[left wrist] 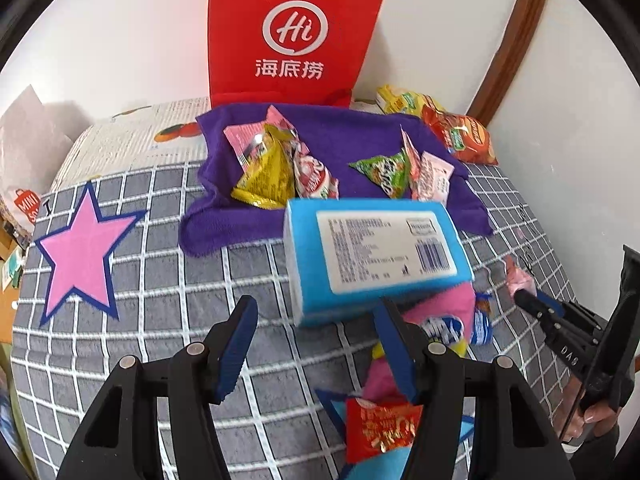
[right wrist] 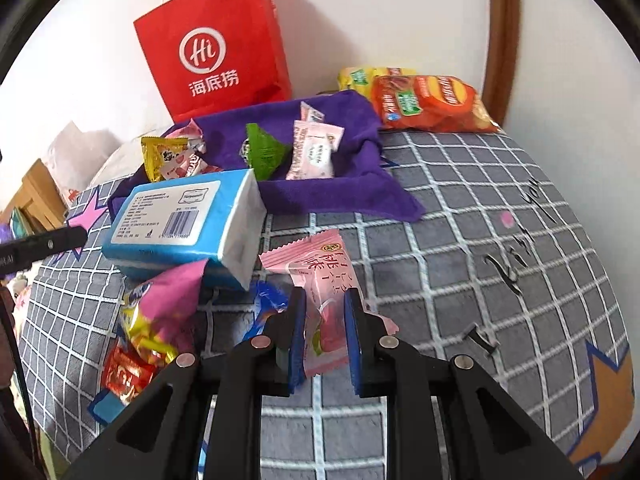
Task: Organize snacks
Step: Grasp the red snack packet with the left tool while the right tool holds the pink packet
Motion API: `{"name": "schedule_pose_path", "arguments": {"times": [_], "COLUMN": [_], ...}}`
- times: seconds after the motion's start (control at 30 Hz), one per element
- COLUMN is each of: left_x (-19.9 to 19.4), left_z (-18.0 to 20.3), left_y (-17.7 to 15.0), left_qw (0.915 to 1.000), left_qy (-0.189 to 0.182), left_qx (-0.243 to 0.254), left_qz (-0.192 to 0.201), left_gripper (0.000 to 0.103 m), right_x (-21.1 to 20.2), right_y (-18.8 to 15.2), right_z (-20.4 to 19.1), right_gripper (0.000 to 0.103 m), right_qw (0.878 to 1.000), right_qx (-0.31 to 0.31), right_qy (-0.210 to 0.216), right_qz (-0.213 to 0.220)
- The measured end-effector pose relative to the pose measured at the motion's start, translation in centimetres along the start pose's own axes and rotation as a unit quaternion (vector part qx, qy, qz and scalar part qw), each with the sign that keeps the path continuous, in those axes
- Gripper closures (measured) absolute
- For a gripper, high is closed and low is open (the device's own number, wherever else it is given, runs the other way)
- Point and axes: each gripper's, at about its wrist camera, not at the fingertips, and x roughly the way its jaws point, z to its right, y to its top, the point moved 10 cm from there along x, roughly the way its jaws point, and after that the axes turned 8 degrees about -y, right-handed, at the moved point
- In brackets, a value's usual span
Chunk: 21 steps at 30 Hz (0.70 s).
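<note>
A purple cloth [left wrist: 340, 136] [right wrist: 320, 192] lies at the back of the checked bed cover, with several small snack packets on it: yellow [left wrist: 268, 176], red-white [left wrist: 316, 176], green [left wrist: 384, 172] [right wrist: 262, 152] and pink [right wrist: 314, 150]. My right gripper [right wrist: 325, 300] is shut on a pink peach snack packet [right wrist: 320, 280], held above the cover; the packet shows in the left wrist view [left wrist: 518, 278]. My left gripper [left wrist: 316, 312] is open and empty, just in front of a blue tissue pack [left wrist: 376, 256] [right wrist: 184, 220]. A pink packet [right wrist: 168, 304] and a red candy [left wrist: 380, 428] lie near it.
A red paper bag [left wrist: 292, 36] [right wrist: 216, 48] stands against the wall behind the cloth. Orange [right wrist: 428, 104] and yellow chip bags [left wrist: 400, 102] lie at the back right. A blue packet [right wrist: 266, 308] lies beside my right fingers. The bed edge drops at left.
</note>
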Motion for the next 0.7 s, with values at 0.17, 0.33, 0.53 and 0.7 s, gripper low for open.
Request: {"name": "schedule_pose_path", "arguments": {"times": [0.17,0.33,0.53,0.7], "left_x": [0.0,0.3,1.5,2.0], "left_z": [1.3,2.6,3.4,3.8], "left_y": [-2.2,-4.6,-7.9,-8.7], "left_qw": [0.9999,0.9995,0.9988,0.9983], "left_qy": [-0.006,-0.002,-0.006,-0.003], "left_qx": [0.004,0.024,0.019,0.023], "left_qz": [-0.011,-0.021,-0.044,-0.054], "left_gripper": [0.041,0.036,0.036,0.036], "right_x": [-1.2,-1.6,-1.5,-1.4], "right_y": [-1.6,-4.1,-6.4,-6.9], "right_z": [1.4,2.3,2.3,2.2], "right_gripper": [0.084,0.084,0.084,0.084], "right_qw": [1.0,1.0,1.0,1.0], "right_qx": [0.012,0.017,0.005,-0.001], "right_qy": [-0.005,-0.007,-0.013,-0.014], "right_qz": [0.0,-0.007,-0.016,-0.015]}}
